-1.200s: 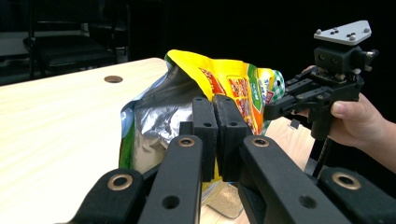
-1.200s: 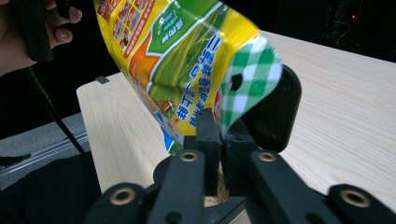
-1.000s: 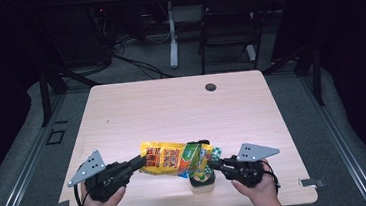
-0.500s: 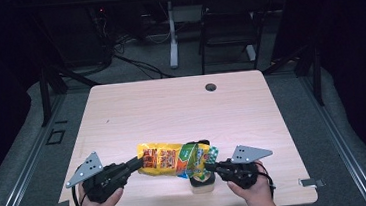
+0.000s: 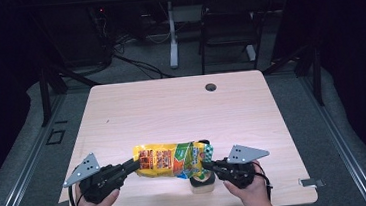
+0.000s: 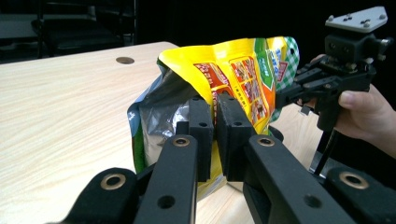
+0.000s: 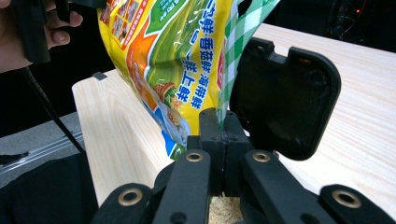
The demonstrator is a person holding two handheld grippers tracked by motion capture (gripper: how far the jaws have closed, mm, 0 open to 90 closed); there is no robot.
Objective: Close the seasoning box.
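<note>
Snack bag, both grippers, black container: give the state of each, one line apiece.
snack bag: torn open at one end, held up between both grippers.
left gripper: shut on the bag's edge.
right gripper: shut on the bag's checked edge.
black container: under the bag, lid up.

A pale wood-grain counter is set on a grey carpeted floor, and a round cable hole is cut near its far edge. Metal rails are laid along the floor at both sides. Behind the counter, a dark chair, a white table leg and loose cables are seen. The room beyond is left in darkness.
</note>
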